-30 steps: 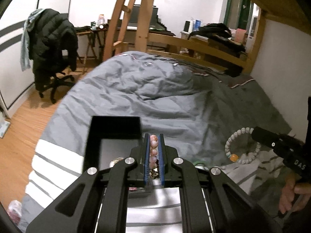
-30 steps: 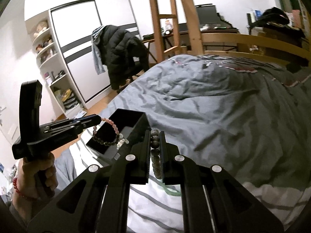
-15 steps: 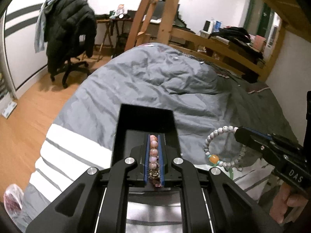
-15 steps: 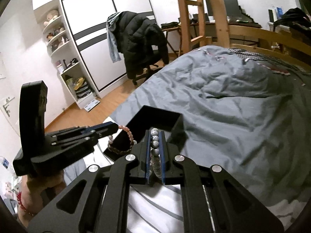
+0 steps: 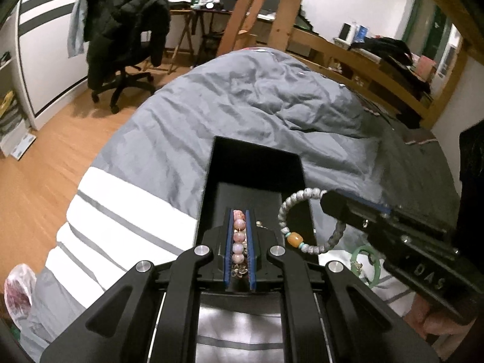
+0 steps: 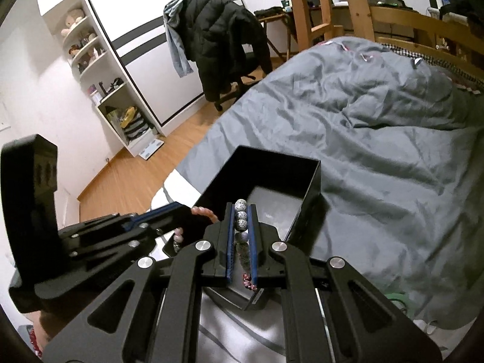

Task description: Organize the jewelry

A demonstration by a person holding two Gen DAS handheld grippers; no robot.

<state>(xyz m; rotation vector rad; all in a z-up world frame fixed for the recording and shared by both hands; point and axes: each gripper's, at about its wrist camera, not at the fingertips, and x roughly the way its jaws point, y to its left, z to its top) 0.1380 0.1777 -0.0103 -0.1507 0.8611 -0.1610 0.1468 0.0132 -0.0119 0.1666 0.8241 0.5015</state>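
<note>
An open black jewelry box [image 5: 257, 163] [image 6: 305, 178] sits on the grey bed. My left gripper [image 5: 239, 214] is shut on a pink bead bracelet [image 5: 238, 237] and holds it over the box's near part. My right gripper [image 6: 241, 207] is shut on a grey-white bead bracelet [image 6: 241, 217] with an amber bead [image 5: 295, 238]; it hangs over the box's right edge in the left wrist view. Small metal jewelry [image 5: 240, 270] lies inside the box. The left gripper also shows in the right wrist view [image 6: 178, 216] with pink beads [image 6: 205, 211] at its tip.
A green bangle [image 5: 364, 264] lies on the striped blanket right of the box. The grey duvet [image 6: 378, 139] covers the bed beyond. An office chair with a black jacket [image 5: 121, 30], a wardrobe [image 6: 136, 39] and a wooden ladder [image 5: 272, 9] stand past the bed.
Both grippers have moved forward and closer together, so that both bracelets now hang over the black box. Both stay shut on their bracelets.
</note>
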